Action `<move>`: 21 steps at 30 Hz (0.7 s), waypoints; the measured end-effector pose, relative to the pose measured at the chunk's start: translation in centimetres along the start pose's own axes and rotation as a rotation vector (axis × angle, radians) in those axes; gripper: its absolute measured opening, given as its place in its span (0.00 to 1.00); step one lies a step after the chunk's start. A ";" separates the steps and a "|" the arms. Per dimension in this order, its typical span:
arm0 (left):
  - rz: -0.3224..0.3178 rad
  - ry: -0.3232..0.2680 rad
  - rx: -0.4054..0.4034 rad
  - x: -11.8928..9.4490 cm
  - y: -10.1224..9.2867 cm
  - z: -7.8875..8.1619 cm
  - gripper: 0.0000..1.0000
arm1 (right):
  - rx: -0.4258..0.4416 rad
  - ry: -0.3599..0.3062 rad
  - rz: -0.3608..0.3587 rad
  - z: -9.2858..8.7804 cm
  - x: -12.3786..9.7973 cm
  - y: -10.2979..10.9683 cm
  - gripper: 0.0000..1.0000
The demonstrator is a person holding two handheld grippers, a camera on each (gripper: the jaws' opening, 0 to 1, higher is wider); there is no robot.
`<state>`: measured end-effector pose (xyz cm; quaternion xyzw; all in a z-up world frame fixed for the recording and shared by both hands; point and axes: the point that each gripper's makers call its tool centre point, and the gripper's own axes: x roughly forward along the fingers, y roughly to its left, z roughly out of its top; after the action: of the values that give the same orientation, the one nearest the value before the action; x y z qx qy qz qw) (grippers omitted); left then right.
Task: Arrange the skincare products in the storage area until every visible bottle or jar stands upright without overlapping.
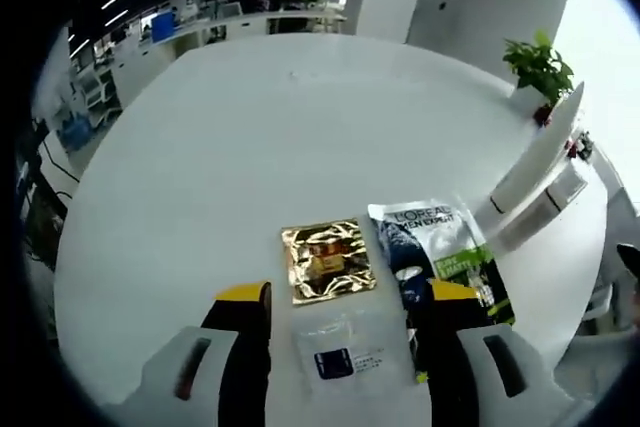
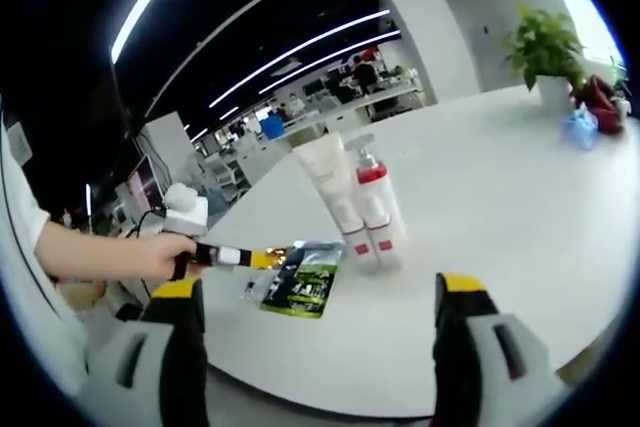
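On the white table lie three flat packets: a gold foil one, a green, white and black sachet, and a clear sachet with a blue label. My left gripper is open, its yellow-tipped jaws standing either side of the clear sachet. In the right gripper view, a white tube and a white pump bottle with a red collar stand close together. Beside them are the sachets. The left gripper reaches over them in a person's hand. My right gripper is open and holds nothing.
A potted plant stands at the far table edge with a blue item and a red item beside it. The tube and bottle appear right of the packets, below the plant. Office desks lie beyond the table.
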<state>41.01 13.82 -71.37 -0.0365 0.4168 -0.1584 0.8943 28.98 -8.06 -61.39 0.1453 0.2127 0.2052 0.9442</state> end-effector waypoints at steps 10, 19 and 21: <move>-0.107 -0.021 0.114 -5.0 0.6 -2.6 0.67 | -0.026 0.018 0.011 -0.3 0.1 0.4 0.96; -0.151 -0.072 0.195 -9.0 0.7 -4.8 0.81 | -0.053 0.017 -0.028 -0.1 -0.1 0.0 1.00; -0.153 -0.087 0.189 -9.9 0.7 -5.0 0.83 | -0.051 0.017 -0.030 -0.2 -0.2 0.0 1.00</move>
<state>31.42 17.86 -67.55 0.0092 0.3570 -0.2630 0.8963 28.79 -8.15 -61.48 0.1161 0.2178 0.1976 0.9487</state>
